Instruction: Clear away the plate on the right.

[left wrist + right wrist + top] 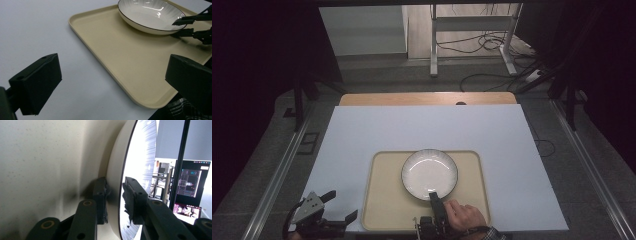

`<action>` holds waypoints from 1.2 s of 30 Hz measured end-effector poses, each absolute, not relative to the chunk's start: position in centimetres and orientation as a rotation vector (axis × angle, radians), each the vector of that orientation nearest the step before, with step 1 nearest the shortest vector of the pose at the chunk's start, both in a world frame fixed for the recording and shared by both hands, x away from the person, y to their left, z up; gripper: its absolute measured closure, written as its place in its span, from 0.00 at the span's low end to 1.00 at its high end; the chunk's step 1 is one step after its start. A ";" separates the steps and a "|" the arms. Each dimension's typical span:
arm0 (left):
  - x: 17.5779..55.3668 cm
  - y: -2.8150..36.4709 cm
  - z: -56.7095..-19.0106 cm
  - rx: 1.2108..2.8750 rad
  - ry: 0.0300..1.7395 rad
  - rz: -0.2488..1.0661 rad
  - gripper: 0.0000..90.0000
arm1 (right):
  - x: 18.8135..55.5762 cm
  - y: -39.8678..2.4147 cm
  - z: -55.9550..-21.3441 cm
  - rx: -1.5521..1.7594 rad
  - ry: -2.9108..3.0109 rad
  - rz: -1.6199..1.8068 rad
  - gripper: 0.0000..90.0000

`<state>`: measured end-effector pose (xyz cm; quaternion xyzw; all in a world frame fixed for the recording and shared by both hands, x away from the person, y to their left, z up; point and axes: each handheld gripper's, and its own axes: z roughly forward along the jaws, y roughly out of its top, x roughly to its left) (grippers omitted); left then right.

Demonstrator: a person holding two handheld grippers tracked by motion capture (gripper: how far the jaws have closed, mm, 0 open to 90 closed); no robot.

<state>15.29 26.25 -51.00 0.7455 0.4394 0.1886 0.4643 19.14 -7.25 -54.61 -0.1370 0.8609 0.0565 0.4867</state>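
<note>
- The tabletop (362, 130) is covered by a white sheet, and the beige tray (384, 210) lies on it at the near edge, toward the person.
- The tray is taken as the landmark: the white bowl (429, 172) with a dark rim and fine ribbing stands flat on it, in its far half and slightly right of its middle.
- The right gripper (433, 196) is held over the tray's near edge by the person's hand (464, 216), reaching to the bowl's near rim. In the right gripper view the jaws straddle that rim, one pad under the outer wall, one inside; a slim gap is seen at the inner pad, so the rim is judged bracketed rather than clamped.
- The left gripper (341, 206) rests off the tray's left side, near its near-left corner, with jaws spread wide and nothing between them.
- For the step in hand, judged to be a grip at the bowl's rim: the jaws should be kept square to the rim and seated deep before any squeeze, since a shallow pinch on glazed ware could slip. Motion away from the tray is best kept slow and level.
</note>
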 end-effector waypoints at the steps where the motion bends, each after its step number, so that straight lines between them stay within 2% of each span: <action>1: 15.3 26.2 -51.0 1.830 1.080 0.463 0.00 | 19.1 -7.3 -54.5 -0.336 2.091 0.142 0.78; 11: 15.3 26.2 -51.0 1.832 1.080 0.463 0.00 | 18.7 -7.5 -53.7 -0.320 2.101 0.198 0.72; 36: 15.3 26.2 -51.0 1.832 1.082 0.464 0.00 | 18.2 -8.6 -51.5 -0.236 2.162 0.343 0.68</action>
